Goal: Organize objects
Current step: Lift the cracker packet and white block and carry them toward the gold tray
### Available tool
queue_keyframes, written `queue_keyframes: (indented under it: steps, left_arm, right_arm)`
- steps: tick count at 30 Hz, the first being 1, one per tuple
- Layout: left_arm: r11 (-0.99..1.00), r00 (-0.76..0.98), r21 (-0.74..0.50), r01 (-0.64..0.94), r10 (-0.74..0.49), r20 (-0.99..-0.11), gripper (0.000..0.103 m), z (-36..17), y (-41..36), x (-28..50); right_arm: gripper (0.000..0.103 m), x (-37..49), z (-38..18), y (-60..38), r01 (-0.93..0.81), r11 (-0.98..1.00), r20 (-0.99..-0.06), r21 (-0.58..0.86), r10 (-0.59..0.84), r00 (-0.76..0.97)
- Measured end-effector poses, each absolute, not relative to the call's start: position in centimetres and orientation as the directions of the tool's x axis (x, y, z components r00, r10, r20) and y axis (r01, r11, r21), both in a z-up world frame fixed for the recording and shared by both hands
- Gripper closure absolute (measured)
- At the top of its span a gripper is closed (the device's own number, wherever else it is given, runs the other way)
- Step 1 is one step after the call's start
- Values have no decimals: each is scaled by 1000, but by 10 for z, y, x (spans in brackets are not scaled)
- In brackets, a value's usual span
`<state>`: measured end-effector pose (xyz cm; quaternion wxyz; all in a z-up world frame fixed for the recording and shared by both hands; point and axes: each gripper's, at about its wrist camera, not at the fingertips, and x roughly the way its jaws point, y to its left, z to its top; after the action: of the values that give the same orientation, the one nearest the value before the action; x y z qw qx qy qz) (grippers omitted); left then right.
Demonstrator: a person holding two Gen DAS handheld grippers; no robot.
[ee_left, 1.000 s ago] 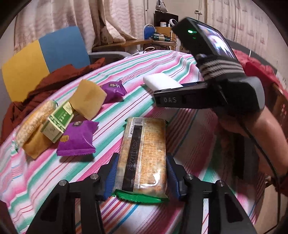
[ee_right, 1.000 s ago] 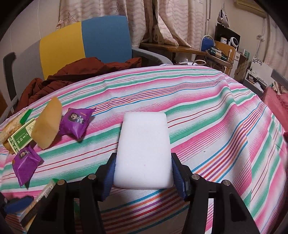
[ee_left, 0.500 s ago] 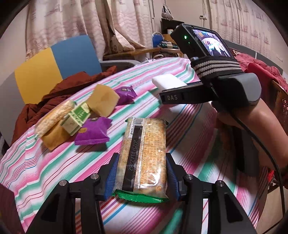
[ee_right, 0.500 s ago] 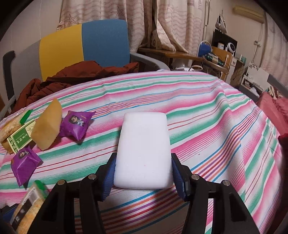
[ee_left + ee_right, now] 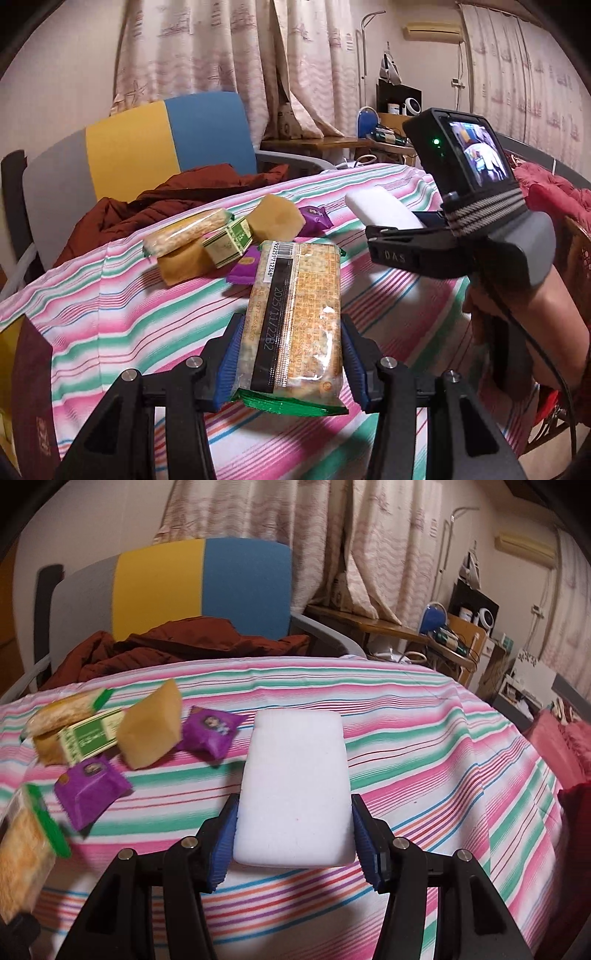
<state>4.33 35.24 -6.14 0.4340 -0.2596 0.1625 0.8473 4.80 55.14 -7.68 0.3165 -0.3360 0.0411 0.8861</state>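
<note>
Two things are held above the striped cloth, one in each gripper. The left gripper pinches a cracker pack by its long sides near the near end, blue pads pressing on the wrapper; the pack sticks out far past the fingers, seam side up. The right gripper pinches a white sponge the same way, across its width at the near end, and the pads dent its edges a little.

The pack looks light, but its film is glossy and likely slippery, and the crackers inside would probably crack under a hard squeeze. A hold on the long sides near the middle would balance it better than this end grip, which leaves most of its length unsupported. The sponge looks very light and soft; it should give under the pads without slipping, so nearly any hold across its width ought to serve, and a drop would do it no harm.

On the cloth to the far left lies a loose heap: a second cracker pack, a green box leaning on it, a tan sponge standing on edge, and two purple packets, one near the white sponge's far corner and one closer in. Beyond the table stands a chair with brown cloth draped on its seat.

Where either held thing belongs is not clear from the scene.
</note>
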Motion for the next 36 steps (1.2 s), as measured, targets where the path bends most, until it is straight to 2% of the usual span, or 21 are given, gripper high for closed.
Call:
queue_keyframes:
  steps: [7,14,24,36]
  left_arm:
    - [-562,-498,63,-825,670,-550,53,-61,335,58]
    - [-603,-481,-60,-795,688,-543,53,-53,295,54]
    - [-627,-476,-170,-760,716,-510,53,-32,229,68]
    - [-732,-577,-250,-633,662,-478,53,-13,145,56]
  right_arm:
    - [46,60,-70,508,-512,-848,-604,-134,480,-637]
    - [46,73,-72,478,-472,-880,-634,-56,397,-664]
    - [46,69,-55,426,-380,-925,-628,11,290,-723]
    - [46,56,-38,343,-206,-967,-601,153,74,-796]
